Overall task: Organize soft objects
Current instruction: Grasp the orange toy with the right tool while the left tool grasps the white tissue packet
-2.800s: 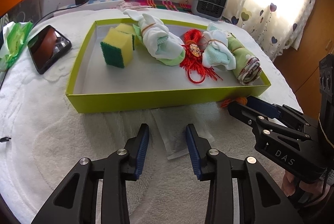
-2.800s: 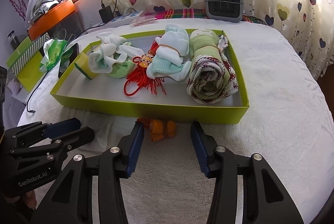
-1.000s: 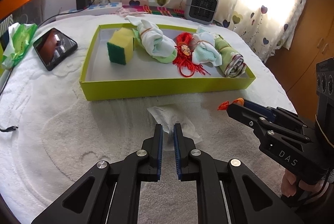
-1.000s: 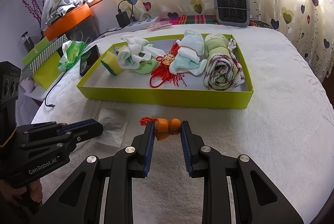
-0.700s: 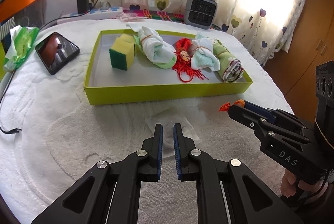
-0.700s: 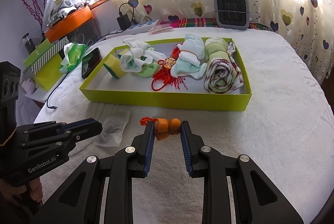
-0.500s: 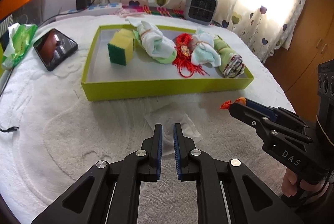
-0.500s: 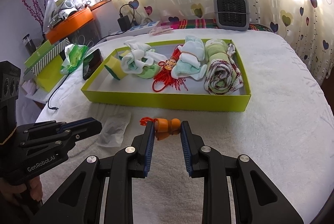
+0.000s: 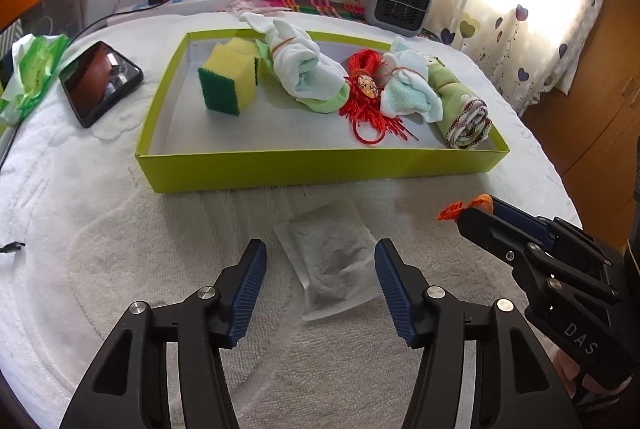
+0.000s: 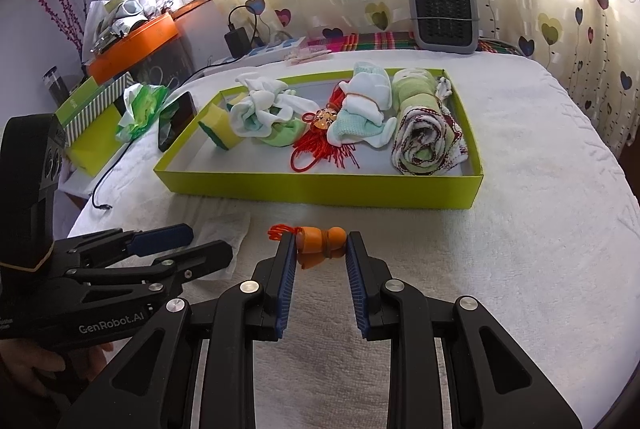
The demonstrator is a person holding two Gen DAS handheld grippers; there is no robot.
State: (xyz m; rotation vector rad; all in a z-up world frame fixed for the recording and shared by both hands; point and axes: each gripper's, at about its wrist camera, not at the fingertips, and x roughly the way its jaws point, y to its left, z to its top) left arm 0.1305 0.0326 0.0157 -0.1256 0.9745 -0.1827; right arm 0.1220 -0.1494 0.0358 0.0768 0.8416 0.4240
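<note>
Since half a second ago the left gripper [image 9: 320, 281] has spread its blue-padded fingers wide and let go of the translucent white sachet with dark filling [image 9: 332, 257], which now lies flat on the white towelling cloth [image 9: 100, 269] between the open pads, in front of the lime-green cardboard tray [image 9: 320, 165]. The right gripper [image 10: 321, 253] stays pinched on the small orange gourd-shaped charm with a red tassel [image 10: 320, 241], held just short of the tray's near wall. Inside the tray lie a yellow-and-green sponge [image 9: 228, 83], two bundled white-and-green socks [image 9: 308, 77], a red tasselled knot ornament [image 9: 366, 97] and a rolled green towel [image 9: 464, 109].
</note>
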